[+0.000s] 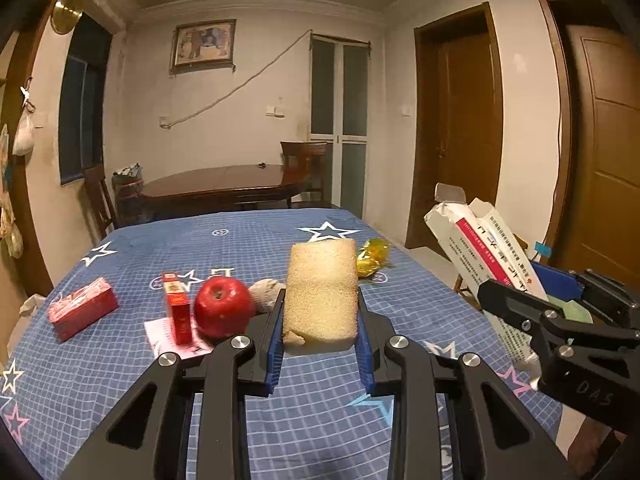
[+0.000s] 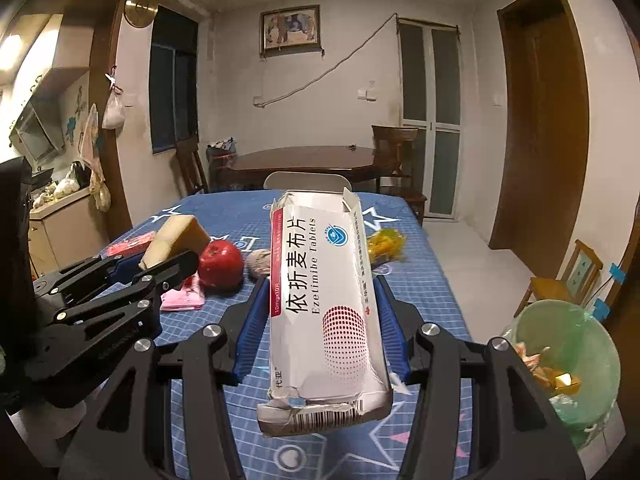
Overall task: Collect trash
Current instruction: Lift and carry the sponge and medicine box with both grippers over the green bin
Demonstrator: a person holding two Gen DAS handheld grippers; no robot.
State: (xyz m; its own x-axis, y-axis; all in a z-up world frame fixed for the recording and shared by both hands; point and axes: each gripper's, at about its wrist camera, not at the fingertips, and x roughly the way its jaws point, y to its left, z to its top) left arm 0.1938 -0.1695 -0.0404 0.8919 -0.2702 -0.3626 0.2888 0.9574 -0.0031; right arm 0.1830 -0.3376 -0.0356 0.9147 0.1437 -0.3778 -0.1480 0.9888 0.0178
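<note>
Yellow sponge (image 1: 322,292) gripped in left claw (image 1: 321,344); right claw (image 2: 324,328) clamps tablet box (image 2: 324,304).

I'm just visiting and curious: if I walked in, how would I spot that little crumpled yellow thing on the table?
Start at the blue star-patterned tablecloth and find the red apple near its middle. Go past the grey crumpled ball beside it toward the far right edge; there lies the yellow wrapper. It is the only shiny, crinkled yellow piece, apart from the red boxes.

Both tongs (image 1: 320,344) (image 2: 320,320) are black linkages with silver screws and blue pads.
</note>
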